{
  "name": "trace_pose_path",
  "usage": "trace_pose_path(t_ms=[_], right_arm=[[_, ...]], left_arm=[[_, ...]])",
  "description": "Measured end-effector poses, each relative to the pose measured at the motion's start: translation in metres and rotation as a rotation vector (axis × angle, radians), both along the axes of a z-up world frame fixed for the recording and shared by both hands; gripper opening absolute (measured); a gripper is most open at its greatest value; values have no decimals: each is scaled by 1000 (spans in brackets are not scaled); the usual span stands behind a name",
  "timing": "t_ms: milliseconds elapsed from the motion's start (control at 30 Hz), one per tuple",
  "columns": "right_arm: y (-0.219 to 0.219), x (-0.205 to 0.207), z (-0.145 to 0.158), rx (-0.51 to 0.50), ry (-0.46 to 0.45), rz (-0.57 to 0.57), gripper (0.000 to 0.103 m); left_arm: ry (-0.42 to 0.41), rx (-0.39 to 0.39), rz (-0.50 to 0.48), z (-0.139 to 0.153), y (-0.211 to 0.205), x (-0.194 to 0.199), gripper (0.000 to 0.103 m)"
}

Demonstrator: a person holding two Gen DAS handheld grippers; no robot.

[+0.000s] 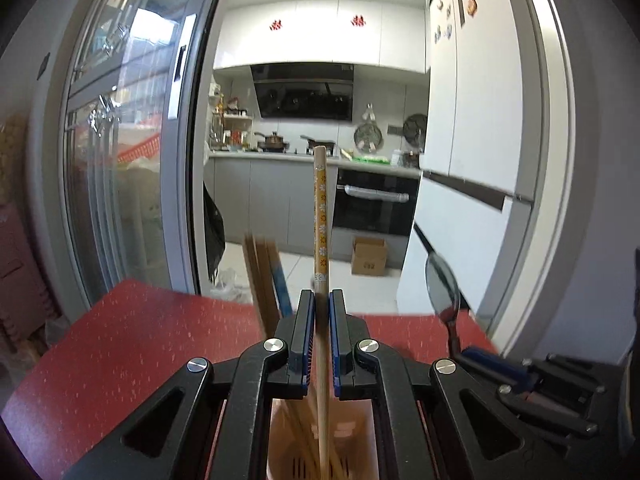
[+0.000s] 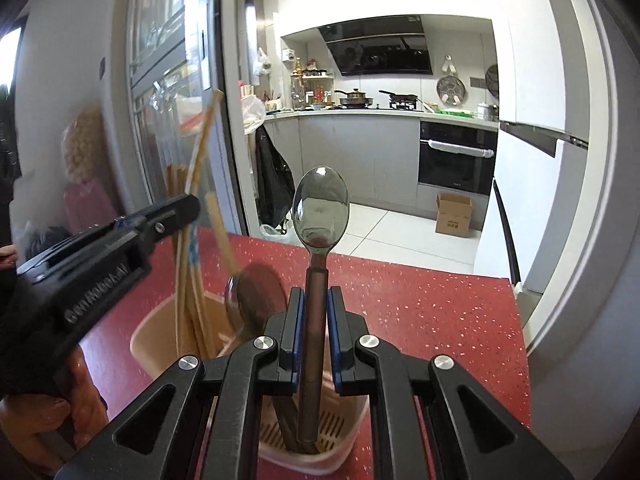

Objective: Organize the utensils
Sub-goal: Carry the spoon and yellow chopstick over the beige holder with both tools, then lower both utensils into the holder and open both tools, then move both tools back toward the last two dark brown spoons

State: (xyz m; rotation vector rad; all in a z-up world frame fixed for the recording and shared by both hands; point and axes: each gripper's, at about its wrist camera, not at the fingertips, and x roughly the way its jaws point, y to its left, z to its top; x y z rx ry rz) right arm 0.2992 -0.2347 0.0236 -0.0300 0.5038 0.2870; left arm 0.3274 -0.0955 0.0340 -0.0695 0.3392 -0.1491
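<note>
My left gripper (image 1: 322,300) is shut on a flower-patterned chopstick (image 1: 321,216) that stands upright. Its lower end reaches down into the beige utensil holder (image 1: 288,432) below the jaws. My right gripper (image 2: 314,296) is shut on the dark handle of a spoon (image 2: 320,208), bowl upward, with the handle's end inside the holder (image 2: 148,344). The holder contains several chopsticks (image 2: 188,308) and another spoon (image 2: 256,292). In the right wrist view the left gripper (image 2: 192,204) shows at the left with its chopstick (image 2: 202,148). In the left wrist view the right gripper (image 1: 464,354) and its spoon (image 1: 442,284) show at the right.
The holder stands on a red speckled table (image 2: 420,320) whose far edge faces a kitchen doorway. A glass sliding door (image 1: 120,160) stands at the left and a white fridge (image 1: 480,120) at the right. A cardboard box (image 2: 454,214) sits on the kitchen floor. A person's hand (image 2: 40,420) holds the left gripper.
</note>
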Motion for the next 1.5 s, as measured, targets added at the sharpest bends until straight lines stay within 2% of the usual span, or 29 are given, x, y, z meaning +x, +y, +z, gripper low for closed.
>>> trace_pose_path(t_ms=[300, 533, 600, 667, 767, 967, 1200, 1500], right_arm=[[8, -20, -12, -60, 30, 31, 12], [16, -26, -12, -88, 90, 76, 14], [16, -28, -10, -81, 111, 80, 24], [12, -32, -6, -60, 116, 70, 49], [0, -42, 0, 8, 142, 56, 51], [-15, -71, -4, 96, 257, 36, 57], [-20, -120, -37, 178, 480, -6, 57], [-2, -180, -78, 157, 620, -16, 57]], left_arm=[[58, 62, -8, -12, 0, -23, 36], [117, 55, 12, -14, 16, -39, 36], [129, 60, 13, -13, 20, -45, 36], [146, 62, 6, -12, 24, -54, 36], [172, 82, -2, -12, 28, -68, 36], [293, 121, -40, -25, 38, -106, 36], [419, 105, -61, -57, 55, -166, 36], [515, 92, -59, -93, 67, -217, 36]])
